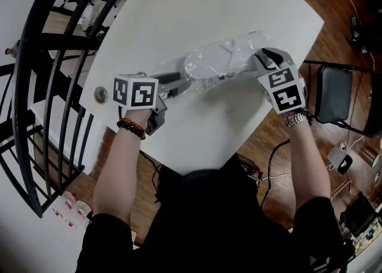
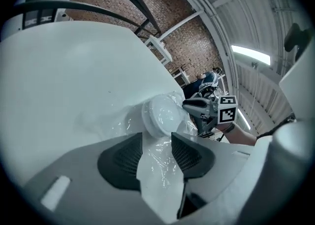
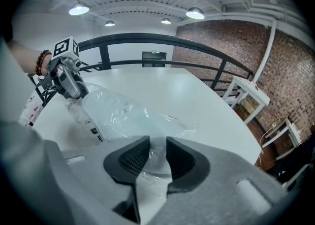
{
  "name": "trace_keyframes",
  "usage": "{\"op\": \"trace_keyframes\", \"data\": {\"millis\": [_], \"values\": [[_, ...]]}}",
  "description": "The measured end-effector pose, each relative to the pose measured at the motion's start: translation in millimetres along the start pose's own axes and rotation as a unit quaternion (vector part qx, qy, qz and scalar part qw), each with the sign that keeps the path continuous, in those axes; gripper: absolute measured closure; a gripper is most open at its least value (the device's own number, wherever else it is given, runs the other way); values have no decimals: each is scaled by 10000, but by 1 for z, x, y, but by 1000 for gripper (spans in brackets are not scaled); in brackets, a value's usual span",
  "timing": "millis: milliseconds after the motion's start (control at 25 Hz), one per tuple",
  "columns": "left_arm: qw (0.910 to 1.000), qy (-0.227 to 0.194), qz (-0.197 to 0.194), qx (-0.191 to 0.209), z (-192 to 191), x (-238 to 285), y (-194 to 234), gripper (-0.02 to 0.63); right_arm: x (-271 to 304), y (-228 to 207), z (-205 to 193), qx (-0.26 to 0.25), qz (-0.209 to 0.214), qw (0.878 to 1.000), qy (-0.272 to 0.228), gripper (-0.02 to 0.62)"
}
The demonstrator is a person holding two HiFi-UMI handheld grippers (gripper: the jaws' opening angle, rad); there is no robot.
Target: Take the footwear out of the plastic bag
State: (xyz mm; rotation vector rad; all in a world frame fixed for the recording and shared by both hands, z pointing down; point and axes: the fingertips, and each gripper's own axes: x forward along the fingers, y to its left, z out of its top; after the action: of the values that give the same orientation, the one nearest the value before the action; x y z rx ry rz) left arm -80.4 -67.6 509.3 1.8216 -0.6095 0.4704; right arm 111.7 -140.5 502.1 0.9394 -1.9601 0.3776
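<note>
A clear plastic bag (image 1: 230, 51) lies across the white table (image 1: 197, 3), and inside it is a white piece of footwear (image 1: 206, 66). My left gripper (image 1: 177, 82) is at the bag's left end. In the left gripper view its jaws (image 2: 156, 152) stand apart with loose bag film between the pads, and the footwear's rounded end (image 2: 162, 115) sits just beyond them. My right gripper (image 1: 262, 57) is at the bag's right end. In the right gripper view its pads (image 3: 157, 157) pinch the bag's (image 3: 123, 113) film. The left gripper (image 3: 74, 88) shows at the bag's far end.
A black metal railing (image 1: 48, 57) curves along the table's left side. A black folding chair (image 1: 337, 95) stands to the right of the table on the wooden floor. A small round fitting (image 1: 100, 94) sits near the table's left edge.
</note>
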Motion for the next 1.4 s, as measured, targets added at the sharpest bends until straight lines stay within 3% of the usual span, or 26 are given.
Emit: {"op": "trace_keyframes", "data": {"millis": [520, 800, 1000, 1200, 1400], "values": [[9957, -93, -365, -852, 6, 15, -1, 379, 0, 7, -3, -158, 43, 9998, -94, 527], [9943, -136, -485, -938, 10, 20, -8, 376, -2, 13, -2, -237, 151, 9995, -137, 534], [9964, -101, -247, -804, 5, 23, -2, 450, -5, 15, -6, -258, 210, 9992, -198, 537], [9935, -382, -482, -962, 10, 18, -6, 503, -7, 13, -8, -198, 206, 9994, -212, 538], [9908, -576, -594, -1069, 11, 6, -8, 514, -8, 10, -5, -167, 84, 9996, -195, 549]]}}
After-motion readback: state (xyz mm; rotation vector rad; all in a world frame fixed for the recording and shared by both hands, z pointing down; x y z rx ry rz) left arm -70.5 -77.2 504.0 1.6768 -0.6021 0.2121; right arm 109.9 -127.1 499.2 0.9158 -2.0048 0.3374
